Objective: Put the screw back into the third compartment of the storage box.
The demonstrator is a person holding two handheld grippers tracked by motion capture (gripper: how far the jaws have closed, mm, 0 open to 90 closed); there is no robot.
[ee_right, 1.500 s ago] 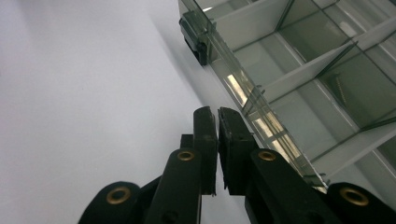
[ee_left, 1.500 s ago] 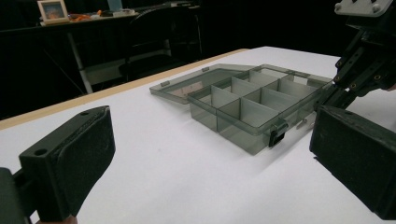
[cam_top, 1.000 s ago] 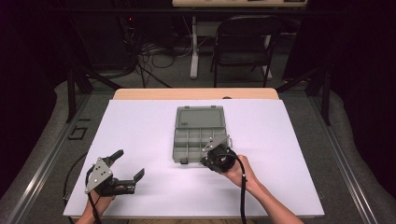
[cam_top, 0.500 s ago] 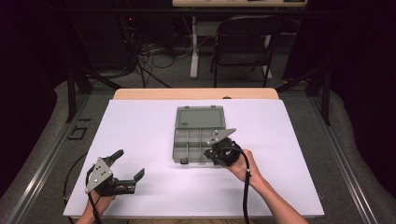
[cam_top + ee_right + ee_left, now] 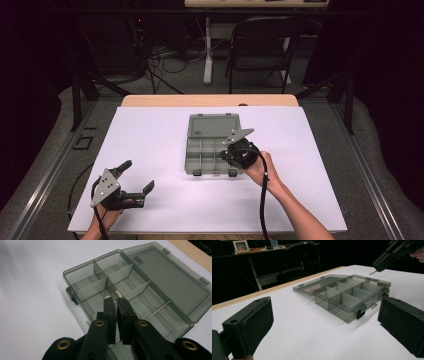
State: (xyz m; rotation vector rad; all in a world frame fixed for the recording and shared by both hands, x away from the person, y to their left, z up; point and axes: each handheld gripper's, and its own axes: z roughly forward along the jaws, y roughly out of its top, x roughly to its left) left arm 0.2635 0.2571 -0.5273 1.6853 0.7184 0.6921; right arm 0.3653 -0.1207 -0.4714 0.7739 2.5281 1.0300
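Screw (image 5: 117, 293), small and brass-coloured, shows between the tips of the right gripper (image 5: 117, 300) in the right gripper view, over one of the middle compartments of the organizer box (image 5: 100, 287); the jaws there stand almost closed with only a thin slit between them, and whether they actually pinch the screw or it lies in the compartment just past them cannot be told. From the left gripper view, a thin metal pin juts from the tip of the right gripper (image 5: 384, 261), which hangs above the far side of the organizer box (image 5: 347, 303). That box is smoky grey plastic, its lid (image 5: 214, 126) laid flat open on the far side, and it sits near the middle of the white table (image 5: 150, 135). The high view places the right gripper (image 5: 231, 154) over the box's near right part, its grey plate tilted up. The left gripper (image 5: 136, 176) rests well apart at the table's near left corner, jaws spread wide with nothing between them.
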